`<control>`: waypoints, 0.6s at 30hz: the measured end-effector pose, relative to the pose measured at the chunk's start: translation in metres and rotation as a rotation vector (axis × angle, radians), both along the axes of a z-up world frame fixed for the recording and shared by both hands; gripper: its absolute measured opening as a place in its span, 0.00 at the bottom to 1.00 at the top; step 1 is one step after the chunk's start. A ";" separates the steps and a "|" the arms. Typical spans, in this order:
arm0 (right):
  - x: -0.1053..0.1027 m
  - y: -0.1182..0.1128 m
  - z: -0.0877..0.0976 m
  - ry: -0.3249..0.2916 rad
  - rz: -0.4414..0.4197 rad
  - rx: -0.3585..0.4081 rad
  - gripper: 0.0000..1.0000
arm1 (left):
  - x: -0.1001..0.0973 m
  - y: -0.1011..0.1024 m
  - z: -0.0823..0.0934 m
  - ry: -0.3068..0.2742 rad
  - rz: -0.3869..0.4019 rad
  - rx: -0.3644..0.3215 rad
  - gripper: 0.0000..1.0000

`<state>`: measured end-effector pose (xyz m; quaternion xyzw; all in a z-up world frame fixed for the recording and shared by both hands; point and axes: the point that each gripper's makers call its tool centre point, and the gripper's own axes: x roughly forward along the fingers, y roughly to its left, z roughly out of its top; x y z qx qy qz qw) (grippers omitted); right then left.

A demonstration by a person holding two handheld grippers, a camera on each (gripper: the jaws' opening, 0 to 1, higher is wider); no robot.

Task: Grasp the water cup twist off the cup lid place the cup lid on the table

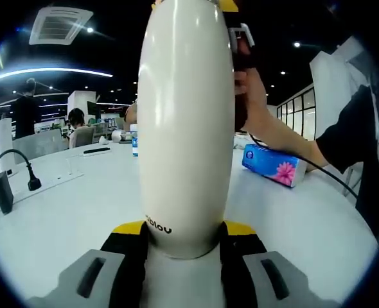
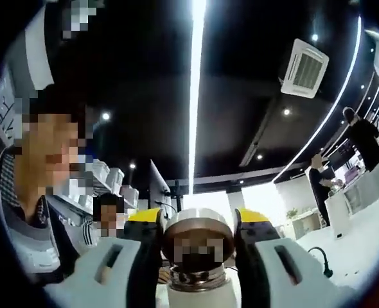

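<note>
Tongs are clamping both ends, left (image 1: 184, 239) gripping the cup (image 1: 186, 122), right (image 2: 197, 234) pinching the lid (image 2: 198, 237), leaving unscrewing and placing on the counter (image 1: 74, 199).

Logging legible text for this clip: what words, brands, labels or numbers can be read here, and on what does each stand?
"blou": dark print low on the cream water cup, between the left gripper jaws; its start may be hidden.
Blue tissue pack with a pink flower: print too blurred to read.
Blue-labelled bottle far back on the table: too small to read.
Right gripper view: no readable text on the cup lid held by the right gripper.
</note>
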<state>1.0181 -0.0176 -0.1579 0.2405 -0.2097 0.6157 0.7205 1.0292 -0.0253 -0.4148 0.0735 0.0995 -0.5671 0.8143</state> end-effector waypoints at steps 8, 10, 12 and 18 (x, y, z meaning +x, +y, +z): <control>-0.005 0.006 -0.003 -0.065 -0.035 -0.045 0.43 | -0.001 0.000 0.000 0.001 0.001 0.000 0.46; -0.006 0.007 -0.004 -0.062 -0.032 -0.049 0.43 | 0.000 0.000 0.000 0.001 0.001 0.001 0.46; -0.006 0.006 -0.004 -0.058 -0.030 -0.050 0.43 | -0.001 0.000 0.000 0.001 0.001 0.001 0.46; -0.007 0.007 -0.005 -0.061 -0.027 -0.053 0.43 | -0.001 -0.001 0.000 0.001 0.001 0.001 0.46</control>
